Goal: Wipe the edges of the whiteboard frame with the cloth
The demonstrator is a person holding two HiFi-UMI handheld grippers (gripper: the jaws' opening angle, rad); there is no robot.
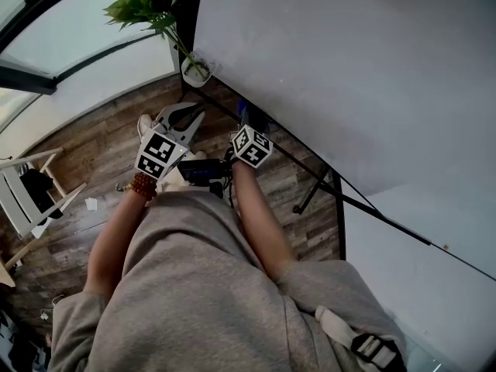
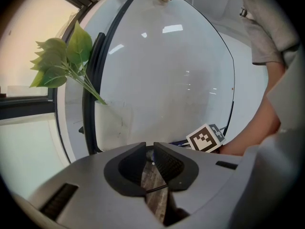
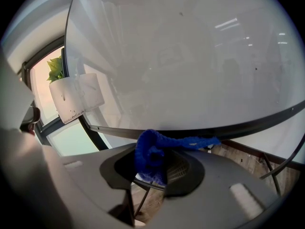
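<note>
Bunching in jaws of right gripper (image 3: 156, 171), cloth (image 3: 150, 154) along whiteboard frame (image 3: 248, 126).

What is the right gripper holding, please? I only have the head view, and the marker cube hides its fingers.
Observer: The right gripper is shut on a blue cloth, bunched between its fingers.
Operator: Is the cloth at the frame?
Observer: Its tail stretches to the dark bottom frame edge. Contact looks likely, though I cannot confirm it.
Operator: And the left gripper?
Observer: The left gripper has its fingers together with nothing between them; only wooden floor shows behind.
</note>
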